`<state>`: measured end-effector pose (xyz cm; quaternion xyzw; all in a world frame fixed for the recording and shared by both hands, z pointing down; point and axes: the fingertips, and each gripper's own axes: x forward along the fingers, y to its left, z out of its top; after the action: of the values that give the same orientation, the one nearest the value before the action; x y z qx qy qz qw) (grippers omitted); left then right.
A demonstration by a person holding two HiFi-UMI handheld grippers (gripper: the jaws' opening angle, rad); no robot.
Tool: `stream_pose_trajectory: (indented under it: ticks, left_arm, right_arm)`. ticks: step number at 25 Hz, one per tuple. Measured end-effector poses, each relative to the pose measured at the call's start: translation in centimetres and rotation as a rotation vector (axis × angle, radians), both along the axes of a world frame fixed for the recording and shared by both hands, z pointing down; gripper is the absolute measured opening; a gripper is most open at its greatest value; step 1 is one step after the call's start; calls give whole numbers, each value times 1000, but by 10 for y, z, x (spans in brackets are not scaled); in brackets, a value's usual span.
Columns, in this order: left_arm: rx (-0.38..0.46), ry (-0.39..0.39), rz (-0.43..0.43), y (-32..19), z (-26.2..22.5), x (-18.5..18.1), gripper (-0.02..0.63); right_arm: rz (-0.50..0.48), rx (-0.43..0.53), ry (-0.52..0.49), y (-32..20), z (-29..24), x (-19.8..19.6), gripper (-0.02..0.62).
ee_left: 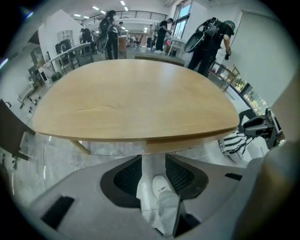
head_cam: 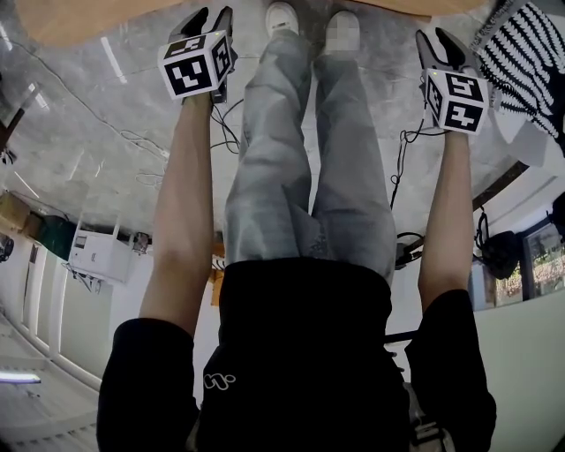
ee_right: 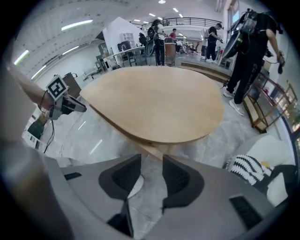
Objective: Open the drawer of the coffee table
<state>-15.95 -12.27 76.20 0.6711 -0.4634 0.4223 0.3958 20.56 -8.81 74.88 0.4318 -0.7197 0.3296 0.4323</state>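
While pointing steeply down, left gripper [ee_left: 153,159]: one of two, grey moulded shell; tongs spread wide, pinching nothing, with only a trouser leg and a shoe showing through the gap.
right gripper [ee_right: 152,160]: second of two, same grey shell; tongs likewise spread, nothing between them, with marbled floor and a white rounded toe in the gap.
pads [ee_left: 129,177]: four, two per gripper; black, curved, finely dimpled like rubber.
marker cubes [head_cam: 196,66]: two, one on each gripper; white faces with black square patterns.
coffee table [ee_left: 131,98]: one; pale wood, smooth matte top, rounded teardrop outline, thin rim; just ahead of both grippers, touched by neither.
drawer [ee_left: 183,144]: one; flat wooden front in the tabletop's tone, tucked under the near rim, flush and closed; apart from both grippers.
table leg [ee_left: 79,146]: one in sight, slim, slanted, wooden.
trouser legs [head_cam: 274,159]: two, grey denim, creased, between the two forearms.
shoes [head_cam: 282,18]: two, white, at the table's edge.
floor [head_cam: 88,115]: grey, marble-veined, glossy with light streaks.
striped cushion [head_cam: 521,57]: one; black and white bands, soft and rounded, on the floor outside the right gripper.
cables [head_cam: 402,150]: thin, black, looping over the floor; count unclear.
bystanders [ee_right: 253,47]: several beyond the table, dark clothing; exact count unclear.
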Motion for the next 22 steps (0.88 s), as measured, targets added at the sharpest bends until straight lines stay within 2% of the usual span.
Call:
stream_pose_trajectory:
  ticks: [2, 10, 17, 22]
  left_arm:
    - [-16, -31, 6, -1, 8, -4, 141]
    - [-29, -46, 16, -5, 23, -8, 147]
    - [-1, -38, 169, -20, 21, -3, 149]
    - [5, -2, 140, -22, 21, 5, 149]
  right_arm:
    - [-34, -14, 21, -1, 8, 3, 129]
    - [-101, -30, 53, -11, 27, 2, 129]
    - [-200, -44, 83, -19, 33, -4, 137]
    - [-219, -54, 89, -19, 36, -6, 141]
